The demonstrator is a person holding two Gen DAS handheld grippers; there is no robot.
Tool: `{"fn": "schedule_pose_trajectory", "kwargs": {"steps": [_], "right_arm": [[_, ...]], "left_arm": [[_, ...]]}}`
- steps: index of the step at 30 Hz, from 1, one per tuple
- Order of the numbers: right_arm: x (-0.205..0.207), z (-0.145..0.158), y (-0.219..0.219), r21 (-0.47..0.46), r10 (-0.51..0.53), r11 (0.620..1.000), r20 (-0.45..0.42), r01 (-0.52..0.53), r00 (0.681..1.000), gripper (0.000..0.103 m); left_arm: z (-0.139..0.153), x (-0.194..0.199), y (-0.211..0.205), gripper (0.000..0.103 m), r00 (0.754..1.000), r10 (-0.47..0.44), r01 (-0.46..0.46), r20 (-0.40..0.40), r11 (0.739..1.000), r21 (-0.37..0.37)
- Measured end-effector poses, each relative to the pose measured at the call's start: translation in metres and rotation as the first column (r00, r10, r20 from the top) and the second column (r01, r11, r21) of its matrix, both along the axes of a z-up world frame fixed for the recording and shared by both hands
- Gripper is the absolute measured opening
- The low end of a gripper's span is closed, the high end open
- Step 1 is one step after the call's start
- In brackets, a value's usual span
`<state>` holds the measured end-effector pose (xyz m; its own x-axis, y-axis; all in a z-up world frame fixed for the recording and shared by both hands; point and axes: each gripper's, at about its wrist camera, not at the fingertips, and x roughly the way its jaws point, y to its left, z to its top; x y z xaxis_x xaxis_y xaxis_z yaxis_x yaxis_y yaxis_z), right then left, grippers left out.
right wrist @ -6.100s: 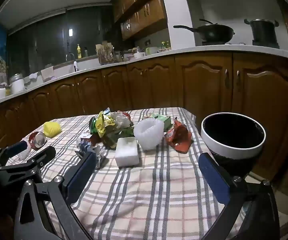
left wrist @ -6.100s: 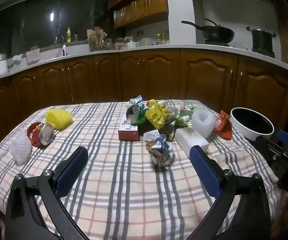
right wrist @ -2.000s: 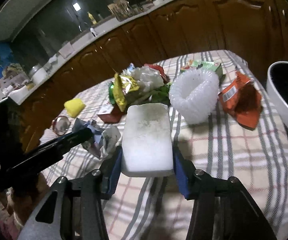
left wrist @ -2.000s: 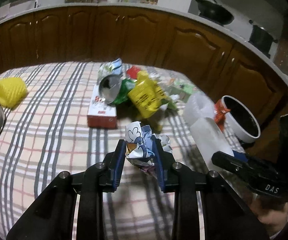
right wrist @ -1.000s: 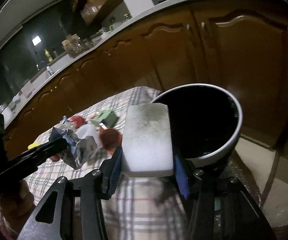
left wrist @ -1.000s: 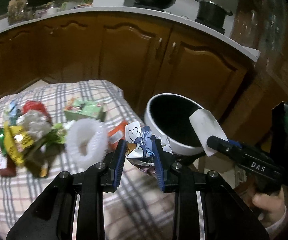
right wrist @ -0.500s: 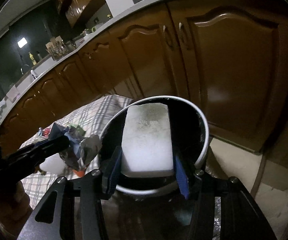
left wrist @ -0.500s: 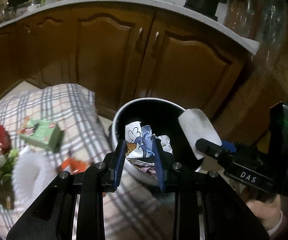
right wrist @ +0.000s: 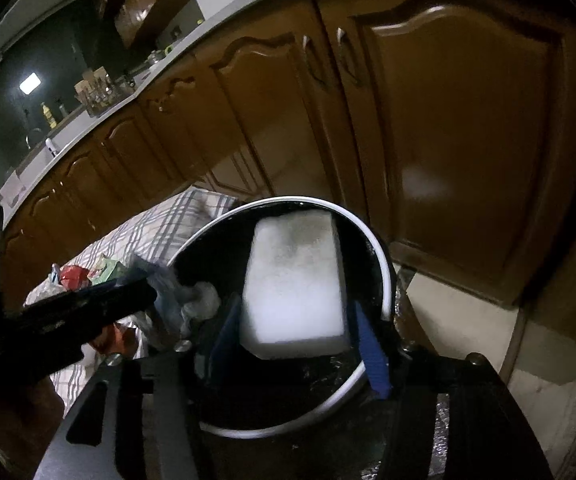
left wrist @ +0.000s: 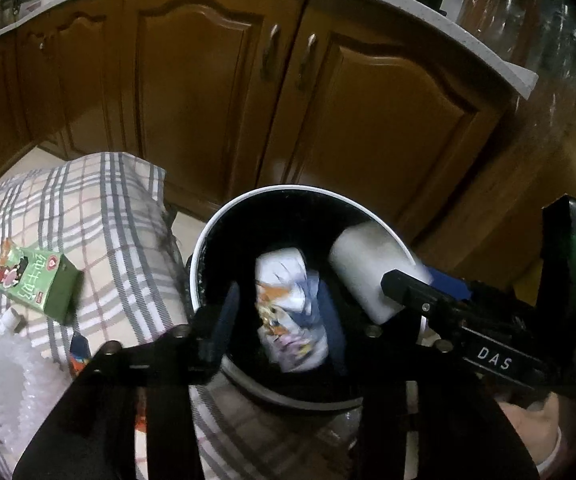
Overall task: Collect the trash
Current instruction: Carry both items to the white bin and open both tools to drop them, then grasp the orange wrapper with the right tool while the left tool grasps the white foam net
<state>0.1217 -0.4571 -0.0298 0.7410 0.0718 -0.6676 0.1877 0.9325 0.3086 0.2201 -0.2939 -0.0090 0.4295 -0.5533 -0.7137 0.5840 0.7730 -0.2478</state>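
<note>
Beside brown cabinets, crumpled wrapper (left wrist: 288, 312) and white foam block (right wrist: 293, 284) sit between spread jaws.

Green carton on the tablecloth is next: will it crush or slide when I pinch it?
The green carton keeps crisp, square edges, so it probably holds its shape under a light pinch, though it may be empty and light. Lying flat on the checked tablecloth, it should slide rather than roll or tip.
</note>
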Motion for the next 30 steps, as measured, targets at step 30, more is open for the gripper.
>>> {"fn": "schedule_pose_trajectory", "kwargs": {"steps": [30], "right_arm": [[-0.039,0.01,0.095,0.091,0.079,0.992,0.11,-0.089,0.991,0.088]], "left_arm": [[0.011,-0.069,0.184,0.069,0.959,0.279,-0.273,0.057,0.958,-0.088]]}}
